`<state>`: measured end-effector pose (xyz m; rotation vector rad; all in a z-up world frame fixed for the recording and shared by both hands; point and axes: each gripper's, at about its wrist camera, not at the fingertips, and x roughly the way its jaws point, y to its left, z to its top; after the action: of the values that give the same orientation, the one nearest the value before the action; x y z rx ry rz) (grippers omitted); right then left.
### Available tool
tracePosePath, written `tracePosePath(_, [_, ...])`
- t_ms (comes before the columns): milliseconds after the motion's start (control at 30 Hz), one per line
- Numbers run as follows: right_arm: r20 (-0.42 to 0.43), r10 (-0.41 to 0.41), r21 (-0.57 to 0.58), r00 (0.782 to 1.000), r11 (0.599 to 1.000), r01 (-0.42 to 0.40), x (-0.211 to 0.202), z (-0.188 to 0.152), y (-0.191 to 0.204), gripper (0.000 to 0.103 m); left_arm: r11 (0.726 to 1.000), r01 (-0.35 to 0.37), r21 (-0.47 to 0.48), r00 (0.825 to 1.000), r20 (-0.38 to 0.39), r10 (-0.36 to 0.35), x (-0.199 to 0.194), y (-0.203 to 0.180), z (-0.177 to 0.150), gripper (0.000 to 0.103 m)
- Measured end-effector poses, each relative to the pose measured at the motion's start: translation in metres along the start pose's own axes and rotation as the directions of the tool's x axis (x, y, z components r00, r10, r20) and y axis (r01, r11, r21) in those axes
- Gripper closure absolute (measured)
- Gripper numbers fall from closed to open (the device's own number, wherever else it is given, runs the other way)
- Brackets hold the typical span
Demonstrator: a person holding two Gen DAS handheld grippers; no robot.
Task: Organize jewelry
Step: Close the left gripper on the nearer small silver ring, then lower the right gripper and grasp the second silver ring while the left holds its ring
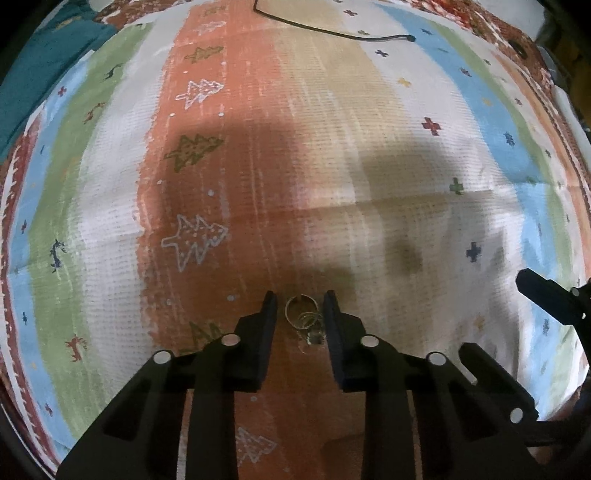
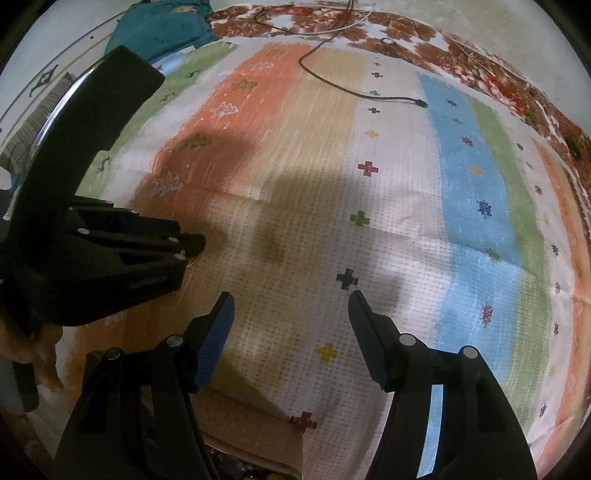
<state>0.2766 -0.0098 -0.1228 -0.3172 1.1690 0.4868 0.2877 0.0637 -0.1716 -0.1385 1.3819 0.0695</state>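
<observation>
A small pile of silvery rings (image 1: 304, 318) lies on the orange stripe of the patterned cloth (image 1: 295, 147). My left gripper (image 1: 300, 304) is open, with one black finger on each side of the rings, close to the cloth. In the right wrist view the left gripper (image 2: 192, 245) shows at the left, low over the cloth, and the rings are almost hidden under it. My right gripper (image 2: 290, 295) is open and empty above the white and beige stripes. One of its fingers (image 1: 546, 295) shows at the right edge of the left wrist view.
A black cable (image 1: 332, 31) lies across the far part of the cloth, also seen in the right wrist view (image 2: 369, 94). A beige box (image 2: 255, 439) with small items sits at the near edge below my right gripper. A teal cloth (image 2: 162, 26) lies at the far left.
</observation>
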Motion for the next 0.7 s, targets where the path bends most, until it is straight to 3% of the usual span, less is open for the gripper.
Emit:
tracePosePath(133, [0.0, 0.0, 0.001, 1.0, 1.0, 0.0, 0.0, 0.0, 0.0, 0.039, 1.0, -0.006, -0.003, 1.0, 0.002, 0.006, 0.001, 0.0, 0.0, 0.085])
tracePosePath(533, [0.018, 0.038, -0.009, 0.999, 0.999, -0.038, 0.002, 0.01, 0.012, 0.039, 0.994, 0.071, -0.082, 0.996, 0.064, -0.065, -0.029, 0.03, 0.008, 0.085])
tracePosePath(700, [0.024, 0.076, -0.052, 0.997, 0.996, -0.074, 0.005, 0.015, 0.029, 0.039, 0.995, 0.048, -0.085, 0.995, 0.091, -0.04, -0.039, 0.046, 0.005, 0.085])
